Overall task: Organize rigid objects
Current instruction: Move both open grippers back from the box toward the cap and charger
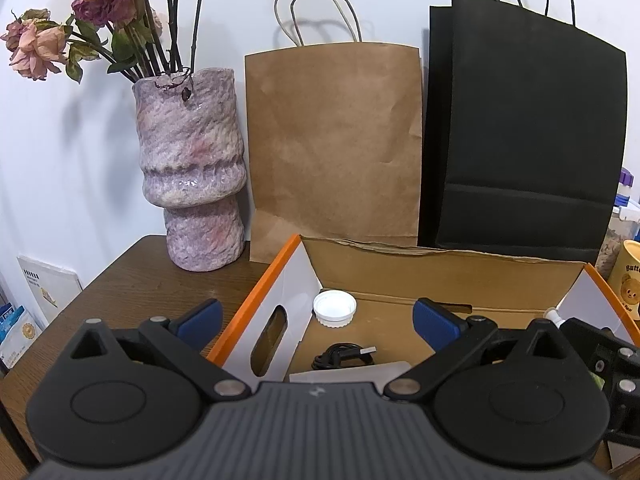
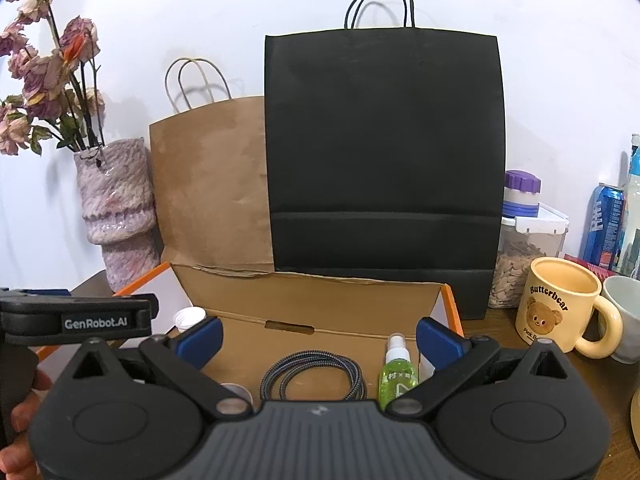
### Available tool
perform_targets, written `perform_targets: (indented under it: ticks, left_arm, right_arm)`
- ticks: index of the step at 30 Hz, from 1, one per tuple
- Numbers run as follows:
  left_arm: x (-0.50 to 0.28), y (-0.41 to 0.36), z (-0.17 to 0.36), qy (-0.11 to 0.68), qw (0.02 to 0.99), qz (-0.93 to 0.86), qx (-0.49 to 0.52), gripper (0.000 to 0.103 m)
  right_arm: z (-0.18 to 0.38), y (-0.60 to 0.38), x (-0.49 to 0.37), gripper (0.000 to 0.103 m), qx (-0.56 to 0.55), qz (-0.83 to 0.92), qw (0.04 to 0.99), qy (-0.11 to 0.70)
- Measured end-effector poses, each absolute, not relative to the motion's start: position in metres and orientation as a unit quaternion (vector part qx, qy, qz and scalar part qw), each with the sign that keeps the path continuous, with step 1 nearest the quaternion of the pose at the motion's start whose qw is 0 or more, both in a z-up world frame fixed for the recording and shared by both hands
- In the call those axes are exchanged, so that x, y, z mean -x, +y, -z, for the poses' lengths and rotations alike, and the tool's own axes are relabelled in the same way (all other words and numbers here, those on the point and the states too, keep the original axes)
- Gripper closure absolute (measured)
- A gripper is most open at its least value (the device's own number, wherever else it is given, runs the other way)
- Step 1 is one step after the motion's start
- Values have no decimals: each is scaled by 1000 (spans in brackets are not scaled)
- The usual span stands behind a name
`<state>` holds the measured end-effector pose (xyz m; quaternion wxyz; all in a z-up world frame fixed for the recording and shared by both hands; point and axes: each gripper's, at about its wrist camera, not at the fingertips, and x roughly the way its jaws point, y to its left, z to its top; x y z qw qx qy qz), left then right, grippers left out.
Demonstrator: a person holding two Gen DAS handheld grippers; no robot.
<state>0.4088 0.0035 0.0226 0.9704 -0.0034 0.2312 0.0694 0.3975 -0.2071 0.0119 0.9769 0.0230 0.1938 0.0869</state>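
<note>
Both grippers, left (image 1: pixel 318 316) and right (image 2: pixel 319 338), stood near the box (image 1: pixel 256 300), jaws spread and empty. Cap (image 1: pixel 334 308), cable (image 2: pixel 314 376) and bottle (image 2: pixel 397 372) lay inside, apparently already sorted.

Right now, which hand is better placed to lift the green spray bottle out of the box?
Right. The green spray bottle stands just inside the right tool, whose jaws are open and empty. From the left tool only the bottle's white tip shows, off to the side.
</note>
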Motion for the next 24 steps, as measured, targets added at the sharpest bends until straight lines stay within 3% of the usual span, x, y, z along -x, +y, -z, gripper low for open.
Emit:
perform_targets:
  ticks: [24]
  left_arm:
    - [-375, 0, -26, 235, 970, -55, -16, 0]
  right_arm:
    - [-18, -217, -363, 0, -25, -79, 981, 173]
